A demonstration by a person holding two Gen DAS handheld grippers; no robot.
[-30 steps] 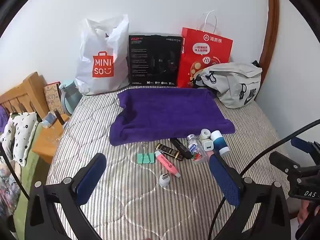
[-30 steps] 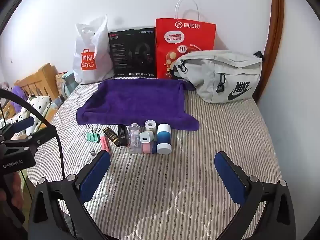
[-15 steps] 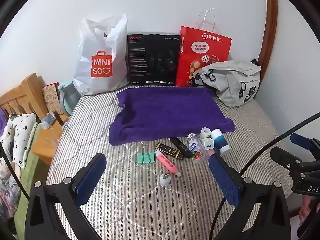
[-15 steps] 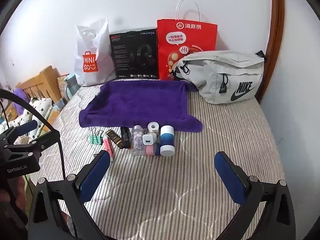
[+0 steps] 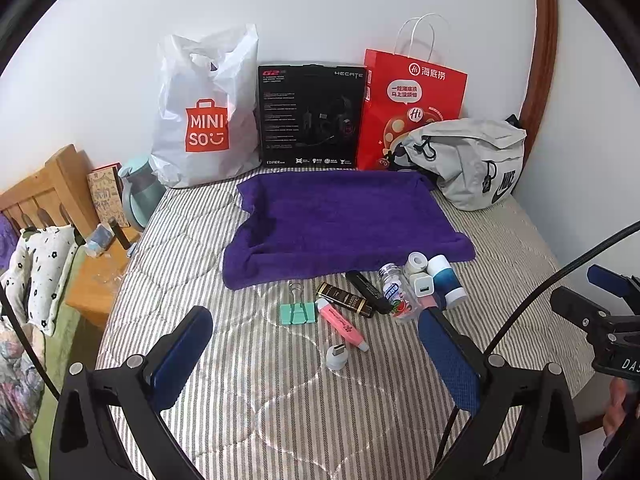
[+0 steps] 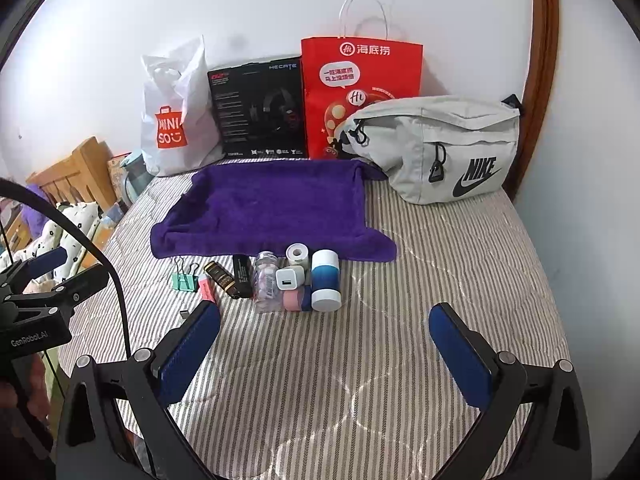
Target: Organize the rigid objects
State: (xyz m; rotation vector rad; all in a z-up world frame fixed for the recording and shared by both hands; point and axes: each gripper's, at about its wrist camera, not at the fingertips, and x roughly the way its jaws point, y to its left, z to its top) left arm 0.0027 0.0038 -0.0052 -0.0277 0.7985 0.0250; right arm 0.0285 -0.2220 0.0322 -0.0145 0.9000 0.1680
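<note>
So the small rigid objects lie in a close row on the striped mattress (image 5: pixel 280 400), just at the near edge of the purple towel (image 5: pixel 344 224): a green binder clip (image 5: pixel 298 312), a pink highlighter (image 5: pixel 343 325), a white charger plug (image 6: pixel 286 279) and a blue-white bottle (image 6: pixel 325 280). From the left gripper (image 5: pixel 316 360) they sit at 12 o'clock. From the right gripper (image 6: pixel 324 354) they sit at 11 o'clock. Both jaws are spread wide and hold nothing. I judge the sorting is not yet begun; the next move calls for lowering one gripper over a single item.
</note>
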